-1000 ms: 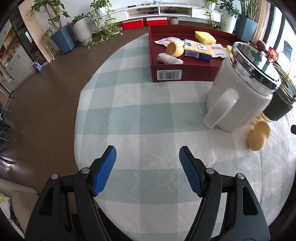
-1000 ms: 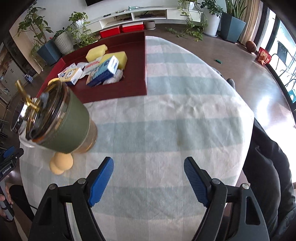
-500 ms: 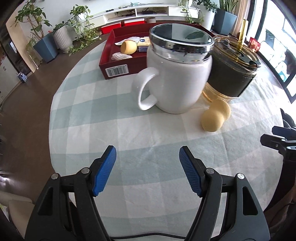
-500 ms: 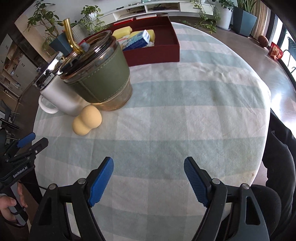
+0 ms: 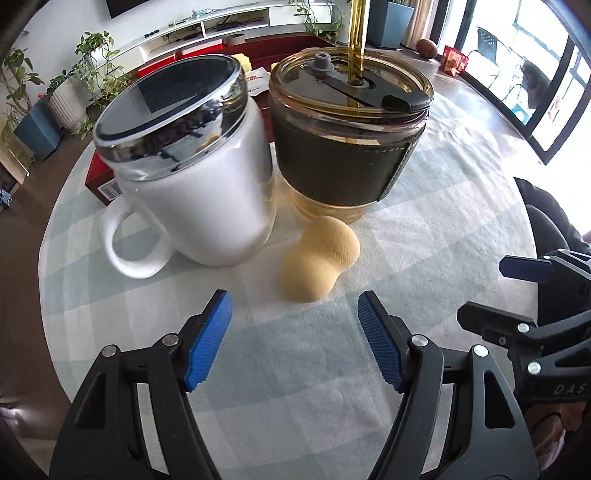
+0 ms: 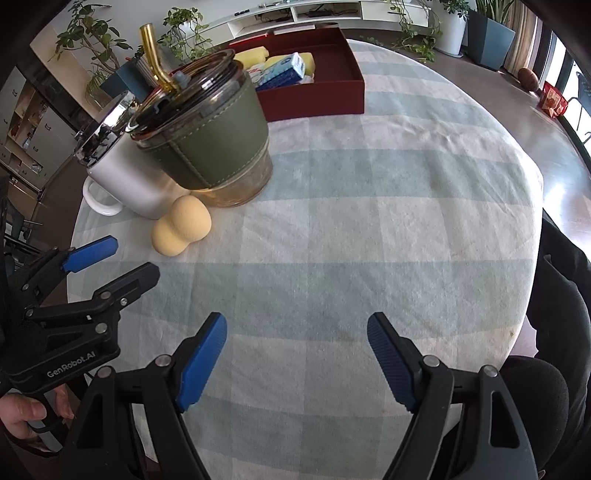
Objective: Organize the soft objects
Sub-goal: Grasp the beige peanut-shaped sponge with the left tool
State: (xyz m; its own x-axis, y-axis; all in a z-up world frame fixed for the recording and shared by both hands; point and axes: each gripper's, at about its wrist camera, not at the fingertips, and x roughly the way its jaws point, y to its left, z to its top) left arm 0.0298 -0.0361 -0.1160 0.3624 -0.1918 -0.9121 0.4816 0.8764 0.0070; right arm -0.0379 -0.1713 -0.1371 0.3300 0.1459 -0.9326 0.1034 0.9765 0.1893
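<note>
- Blue pads are seen on the left gripper [image 5: 293, 332], and its jaws are spread wide with nothing held between them.
- The right gripper [image 6: 297, 354] is also spread wide and nothing is held in it. It is kept low over the checked tablecloth [image 6: 388, 206].
- The left gripper is seen again at the left edge of the right wrist view, where it is held by a hand [image 6: 26, 417].
- A yellow makeup sponge [image 5: 319, 258] shaped like a peanut is found just ahead of the left gripper, lying on the tablecloth. It is not touched by either gripper.
- Right behind the sponge, a white mug [image 5: 192, 177] with a shiny lid is placed on the left. Its handle is turned toward the left gripper.
- A glass tumbler [image 5: 349, 122] with a dark green sleeve and a gold straw [image 6: 153, 55] is placed just beside the mug, on the right.
- Farther back, a dark red tray [image 6: 332, 88] is set on the table. Yellow sponges [image 6: 251, 55] and a blue and white pack [image 6: 284, 70] are kept inside it.
- Potted plants [image 6: 96, 48] and a low white shelf [image 5: 229, 22] are seen far off by the wall.
</note>
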